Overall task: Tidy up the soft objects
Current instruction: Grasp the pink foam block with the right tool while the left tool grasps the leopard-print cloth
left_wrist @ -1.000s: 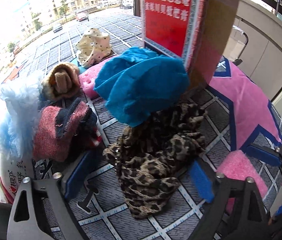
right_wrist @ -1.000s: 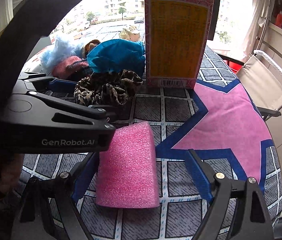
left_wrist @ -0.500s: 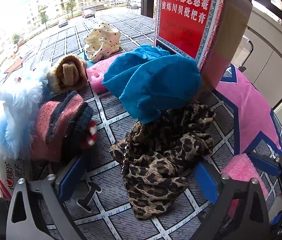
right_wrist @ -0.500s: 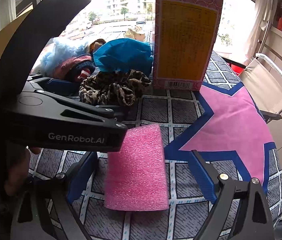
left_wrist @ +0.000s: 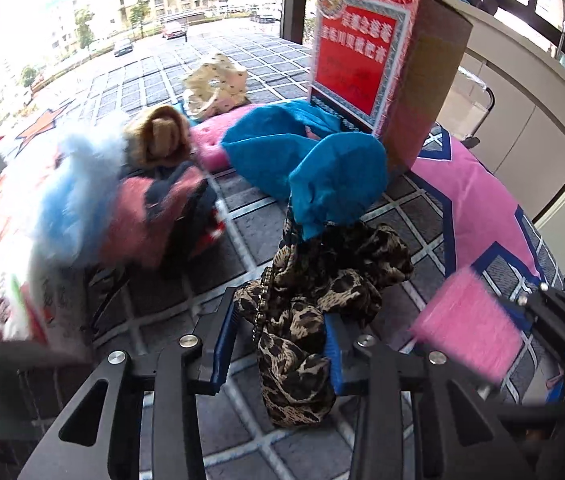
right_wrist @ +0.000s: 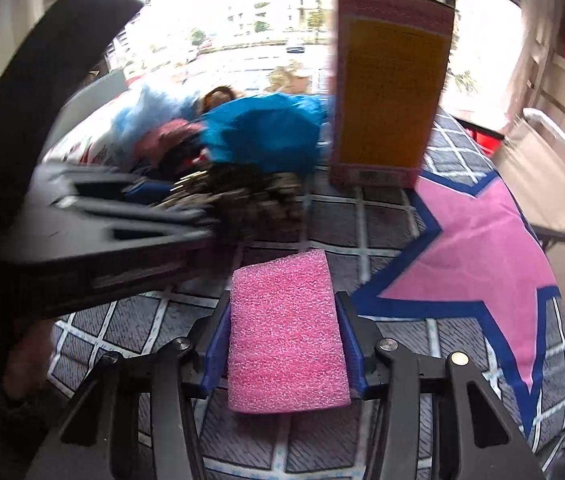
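Your left gripper [left_wrist: 278, 344] has just closed on the leopard-print cloth [left_wrist: 314, 300], near the blue cloth [left_wrist: 322, 172] lying against the tall box [left_wrist: 378, 68]. Your right gripper [right_wrist: 282, 340] has just closed on the pink foam pad [right_wrist: 286, 332], low over the tabletop [right_wrist: 402, 216]. Fluffy socks [left_wrist: 138, 204] crowd the left.

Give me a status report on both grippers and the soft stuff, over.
Left gripper just closed on leopard cloth. Right gripper just closed on pink foam block. Blue cloth overlaps the leopard cloth's far end.
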### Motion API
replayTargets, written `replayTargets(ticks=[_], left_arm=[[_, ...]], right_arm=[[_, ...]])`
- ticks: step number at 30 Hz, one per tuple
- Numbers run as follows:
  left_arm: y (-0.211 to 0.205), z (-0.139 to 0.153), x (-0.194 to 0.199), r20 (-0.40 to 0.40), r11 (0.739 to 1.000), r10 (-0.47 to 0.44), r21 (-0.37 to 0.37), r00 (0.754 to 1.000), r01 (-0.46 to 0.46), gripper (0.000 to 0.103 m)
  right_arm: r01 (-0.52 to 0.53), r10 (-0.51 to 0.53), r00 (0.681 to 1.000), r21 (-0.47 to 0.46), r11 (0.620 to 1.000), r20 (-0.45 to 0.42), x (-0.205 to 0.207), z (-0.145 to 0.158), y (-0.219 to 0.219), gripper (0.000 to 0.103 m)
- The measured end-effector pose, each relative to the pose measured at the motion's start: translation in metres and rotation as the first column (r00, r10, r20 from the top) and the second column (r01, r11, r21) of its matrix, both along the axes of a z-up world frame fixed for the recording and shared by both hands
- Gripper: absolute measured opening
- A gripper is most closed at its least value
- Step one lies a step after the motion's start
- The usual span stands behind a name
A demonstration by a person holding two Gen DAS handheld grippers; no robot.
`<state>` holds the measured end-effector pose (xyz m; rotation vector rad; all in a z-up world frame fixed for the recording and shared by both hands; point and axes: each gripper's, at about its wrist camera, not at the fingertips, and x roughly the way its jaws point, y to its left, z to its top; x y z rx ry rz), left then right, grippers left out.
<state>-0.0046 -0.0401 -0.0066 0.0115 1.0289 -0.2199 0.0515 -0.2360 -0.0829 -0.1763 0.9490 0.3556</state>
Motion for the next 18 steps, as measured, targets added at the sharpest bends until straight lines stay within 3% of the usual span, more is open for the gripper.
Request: replayTargets(ticks=[9,13,18], left_arm=[[0.025,-0.005,-0.017,-0.031,0.999,0.05,-0.012,0.998,-0.051,0.041],[0.016,-0.007,-0.021,0.008,0.998,0.043,0.048,0.999,-0.044,0.041],[0.014,-0.009,-0.022,0.032,0.998,0.054,0.043,0.998,-0.055,0.041]], right_arm=[[0.214,-0.215,0.977,0.054,0.975,0.008,0.013,0.01,-0.055,0.05],[0.222,-0.222,0.975,0.032,0.974,-0.009,0.019,0.003,-0.06,0.05],[0.209,-0.209,0.978,-0.001,0.978,0.027,0.013,0.0,-0.053,0.05]])
